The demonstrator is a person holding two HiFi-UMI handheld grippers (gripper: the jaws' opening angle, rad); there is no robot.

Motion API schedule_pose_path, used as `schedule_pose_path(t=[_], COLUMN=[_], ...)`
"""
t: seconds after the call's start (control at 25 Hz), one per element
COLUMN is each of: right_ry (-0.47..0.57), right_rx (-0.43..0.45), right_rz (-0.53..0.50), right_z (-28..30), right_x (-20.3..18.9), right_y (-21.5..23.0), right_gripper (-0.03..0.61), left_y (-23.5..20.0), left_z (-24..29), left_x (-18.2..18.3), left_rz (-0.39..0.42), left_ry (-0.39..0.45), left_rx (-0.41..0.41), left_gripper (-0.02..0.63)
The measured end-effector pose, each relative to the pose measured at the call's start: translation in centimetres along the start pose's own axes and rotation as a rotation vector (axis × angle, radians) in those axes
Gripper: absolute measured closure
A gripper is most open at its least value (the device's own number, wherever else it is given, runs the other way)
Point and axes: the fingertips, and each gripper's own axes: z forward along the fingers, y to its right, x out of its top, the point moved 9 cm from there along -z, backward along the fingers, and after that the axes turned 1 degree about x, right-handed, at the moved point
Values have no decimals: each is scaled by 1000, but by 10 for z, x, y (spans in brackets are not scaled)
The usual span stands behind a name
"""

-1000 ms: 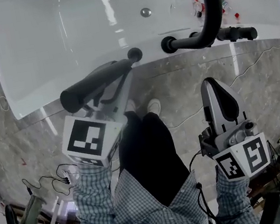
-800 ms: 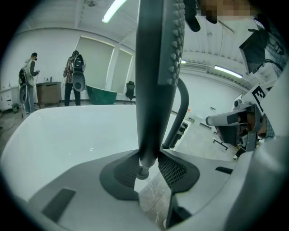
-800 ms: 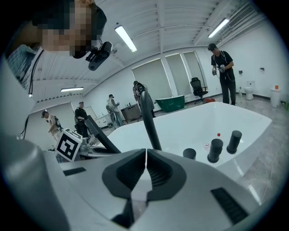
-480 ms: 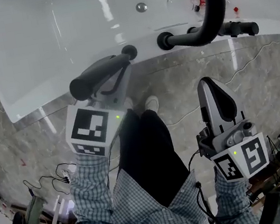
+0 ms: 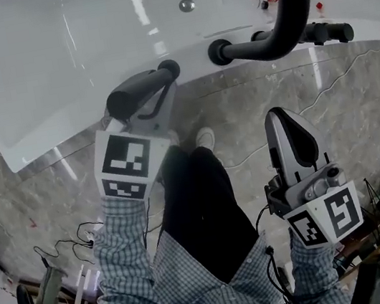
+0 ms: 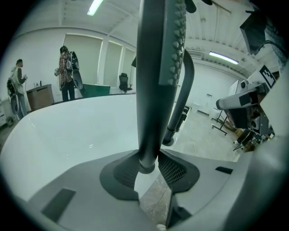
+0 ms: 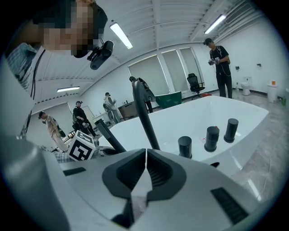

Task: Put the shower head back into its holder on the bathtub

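Over the near rim of the white bathtub, the black hose arcs up and is cut off at the top of the head view. The left gripper, angled downward, is clamped on the handle of the shower head, which lies across the rim. The right gripper hangs over the floor, its jaws pressed together and empty. Which dark rim fitting is the holder is unclear

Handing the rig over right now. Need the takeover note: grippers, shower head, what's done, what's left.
Left gripper: shut on the shower head, holding it over the bathtub's near rim.
Right gripper: shut, empty, held back over the floor.
Hose arcs up from a black fitting on the rim.
Done: head in hand.
Left: seat it in its holder, release. I can't tell which fitting is the holder.
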Motion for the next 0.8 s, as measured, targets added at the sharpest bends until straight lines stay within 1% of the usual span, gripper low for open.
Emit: schedule_pose_path(t=[0.48,0.8], right_ry=[-20,-29], right_rx=[4,5], right_rz=[16,19], right_z=[2,4], right_x=[-13,-18], right_y=[0,0], right_gripper=[557,557], left_y=[0,-2], left_z=[24,32], left_x=[-9,-15], left_rz=[81,80], left_ry=[-62,-85], left_rx=[-17,-24], left_gripper=[479,479])
